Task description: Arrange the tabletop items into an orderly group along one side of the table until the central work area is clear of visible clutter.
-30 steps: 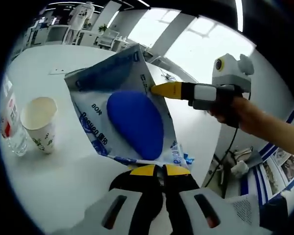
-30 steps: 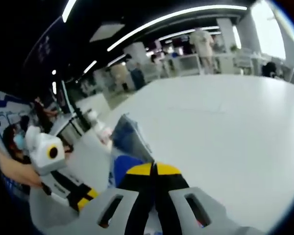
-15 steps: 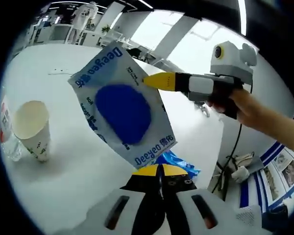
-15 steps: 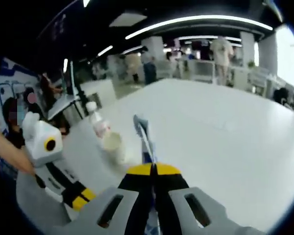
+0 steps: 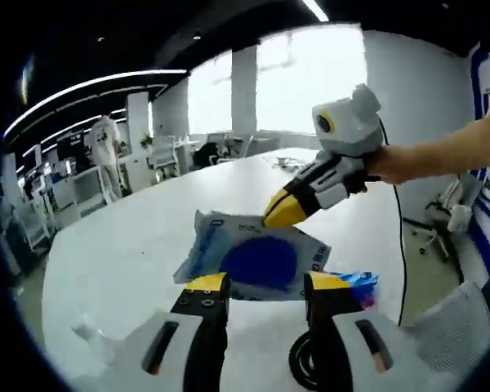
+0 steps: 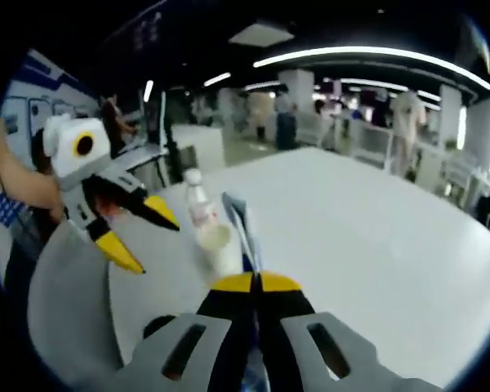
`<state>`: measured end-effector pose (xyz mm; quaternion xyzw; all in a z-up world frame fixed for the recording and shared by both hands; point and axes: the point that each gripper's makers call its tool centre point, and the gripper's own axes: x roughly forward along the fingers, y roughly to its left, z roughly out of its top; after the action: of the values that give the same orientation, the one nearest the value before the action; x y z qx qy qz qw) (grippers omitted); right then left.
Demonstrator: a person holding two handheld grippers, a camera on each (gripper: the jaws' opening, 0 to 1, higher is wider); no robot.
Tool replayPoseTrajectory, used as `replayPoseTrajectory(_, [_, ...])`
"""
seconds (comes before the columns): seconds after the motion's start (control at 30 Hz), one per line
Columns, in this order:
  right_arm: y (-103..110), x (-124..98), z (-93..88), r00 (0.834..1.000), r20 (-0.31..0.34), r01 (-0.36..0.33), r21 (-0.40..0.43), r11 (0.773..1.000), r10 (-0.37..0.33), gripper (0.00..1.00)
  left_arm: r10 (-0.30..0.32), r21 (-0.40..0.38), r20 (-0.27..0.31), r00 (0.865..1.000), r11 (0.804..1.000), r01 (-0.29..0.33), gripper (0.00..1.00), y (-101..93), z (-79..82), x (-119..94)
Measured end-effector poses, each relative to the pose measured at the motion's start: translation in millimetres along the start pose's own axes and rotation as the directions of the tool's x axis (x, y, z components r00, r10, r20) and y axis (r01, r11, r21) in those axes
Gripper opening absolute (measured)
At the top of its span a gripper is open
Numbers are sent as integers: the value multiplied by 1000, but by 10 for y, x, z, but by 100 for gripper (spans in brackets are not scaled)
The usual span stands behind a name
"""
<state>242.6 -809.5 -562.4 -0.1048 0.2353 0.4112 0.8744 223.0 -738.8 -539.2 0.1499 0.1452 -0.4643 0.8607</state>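
Now right gripper [image 6: 256,282] clamping pouch [image 5: 257,257].

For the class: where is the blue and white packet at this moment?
In the left gripper view the packet sits centre frame above the white table, pinched by the right gripper, just beyond the open left gripper.

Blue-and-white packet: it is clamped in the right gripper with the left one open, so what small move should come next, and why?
Probably carry the packet toward the paper cup and bottle and lower it beside them. The right gripper alone holds it above the white table; the left gripper stands open, clear of it.
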Motion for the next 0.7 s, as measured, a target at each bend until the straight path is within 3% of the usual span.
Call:
replayPoseTrajectory(0.07, [85,-18,10,1000,-4,-24,-34,999,23,0,15,58,17,1000,998,-16,48,72,59,-4])
replayPoseTrajectory(0.27, [246,-30,37,998,-8,-64,-93,994,64,0,11,121,-28,1000,993,-7,64,105,-46,114])
replayPoseTrajectory(0.4, [330,-28,79,996,-3,-93,-128,987,93,0,-19,131,-63,998,991,27,66,52,-149,201])
replayPoseTrajectory(0.7, [433,-31,104,991,2,-132,-165,977,134,0,-45,104,-64,997,993,51,69,45,-153,216])
